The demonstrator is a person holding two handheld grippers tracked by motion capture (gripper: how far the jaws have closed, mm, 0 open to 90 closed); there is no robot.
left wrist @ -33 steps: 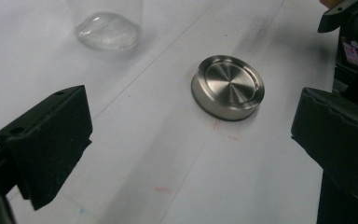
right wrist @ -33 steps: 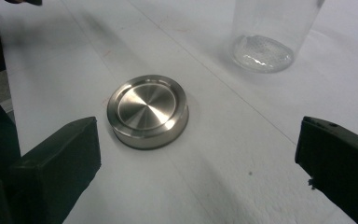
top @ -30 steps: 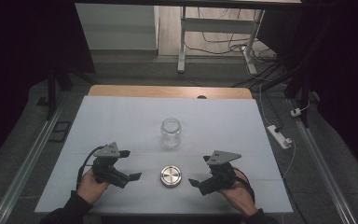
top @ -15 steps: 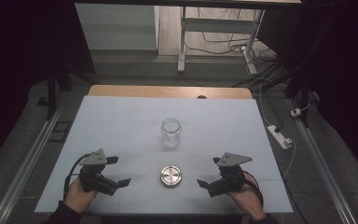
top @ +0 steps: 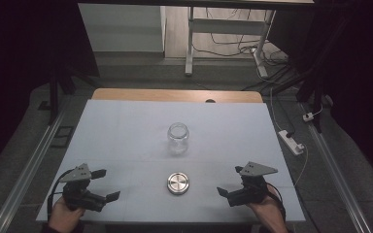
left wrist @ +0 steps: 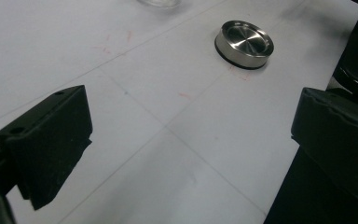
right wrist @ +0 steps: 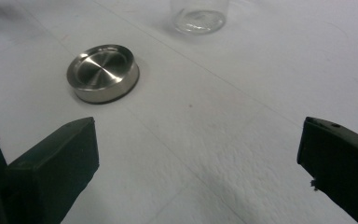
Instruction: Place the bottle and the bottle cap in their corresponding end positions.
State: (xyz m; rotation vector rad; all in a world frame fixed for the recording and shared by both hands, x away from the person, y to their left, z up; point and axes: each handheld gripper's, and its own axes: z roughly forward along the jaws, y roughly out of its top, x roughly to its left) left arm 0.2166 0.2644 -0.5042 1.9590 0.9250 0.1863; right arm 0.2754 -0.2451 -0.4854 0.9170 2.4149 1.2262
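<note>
Presently both grippers, left (top: 100, 185) and right (top: 228, 185), gape empty; lid (top: 178, 183) between them should be gripped squarely, jar (top: 178, 138) beyond.

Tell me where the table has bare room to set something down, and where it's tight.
Bare: the whole far half behind the glass jar, and both side stretches flanking it out to the table edges. Tighter along the near edge: the metal lid sits between the left gripper and right gripper, both open, leaving only narrow gaps either side.

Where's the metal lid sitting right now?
In the high view, the metal lid lies flat near the table's front edge, midway between the left gripper and right gripper, just in front of the glass jar.
</note>
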